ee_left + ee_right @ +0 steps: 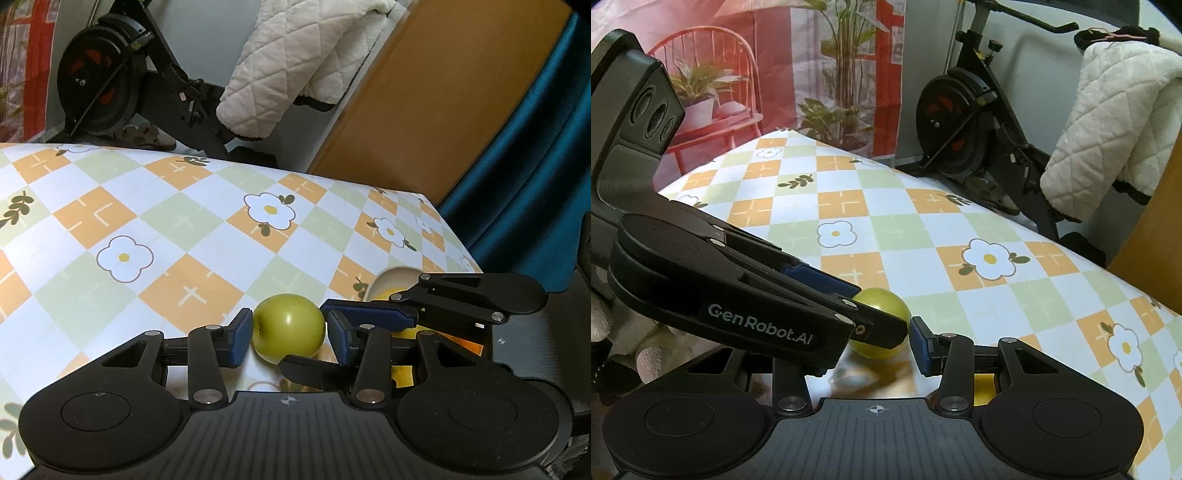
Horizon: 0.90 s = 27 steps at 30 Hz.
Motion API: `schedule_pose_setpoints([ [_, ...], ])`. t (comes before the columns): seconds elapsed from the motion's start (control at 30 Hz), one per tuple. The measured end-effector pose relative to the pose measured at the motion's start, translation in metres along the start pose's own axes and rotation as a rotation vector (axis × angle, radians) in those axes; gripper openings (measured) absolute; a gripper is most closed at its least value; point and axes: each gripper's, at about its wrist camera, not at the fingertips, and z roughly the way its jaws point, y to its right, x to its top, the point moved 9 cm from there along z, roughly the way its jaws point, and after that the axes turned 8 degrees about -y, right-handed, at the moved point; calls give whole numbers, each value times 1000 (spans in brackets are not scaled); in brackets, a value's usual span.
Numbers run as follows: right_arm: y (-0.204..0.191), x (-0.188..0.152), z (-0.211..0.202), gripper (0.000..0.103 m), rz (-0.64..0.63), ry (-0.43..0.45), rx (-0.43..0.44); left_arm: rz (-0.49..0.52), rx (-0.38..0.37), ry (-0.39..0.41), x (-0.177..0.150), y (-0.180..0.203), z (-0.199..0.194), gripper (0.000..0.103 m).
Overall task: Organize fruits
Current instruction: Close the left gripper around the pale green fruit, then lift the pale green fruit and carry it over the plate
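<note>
One round green apple (288,328) sits between the left gripper's (284,332) parted fingers, stem dimple sideways; right gripper (912,339) spread, holding nothing.

Even, soft indoor light is seen in both views, with only faint shadows cast on the tablecloth (177,229). A small highlight is reflected on the green apple (288,328), and a blurred glossy reflection is shown just below it in the right wrist view. Straight edges are bent by fisheye distortion, and corners are darkened.

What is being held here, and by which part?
The left gripper brackets the green apple across its sides; whether the pads actually clamp it cannot be told. The right gripper holds nothing.
</note>
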Motion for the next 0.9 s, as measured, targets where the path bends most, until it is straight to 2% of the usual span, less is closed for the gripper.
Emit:
schedule_pose_setpoints([
  [0.17,-10,-11,-11,38,15,15,11,6,14,4,-14,7,-11,45],
  [0.3,-18,-21,-23,39,27,33,19,1,7,12,-24,14,-20,38],
  [0.47,-23,-30,-31,39,37,40,26,20,18,7,-30,21,-23,35],
  [0.67,-22,-31,-30,38,17,36,14,7,24,-6,-31,15,-19,36],
  [0.9,-14,-24,-18,38,-13,19,-28,-20,-15,5,-22,5,-18,37],
])
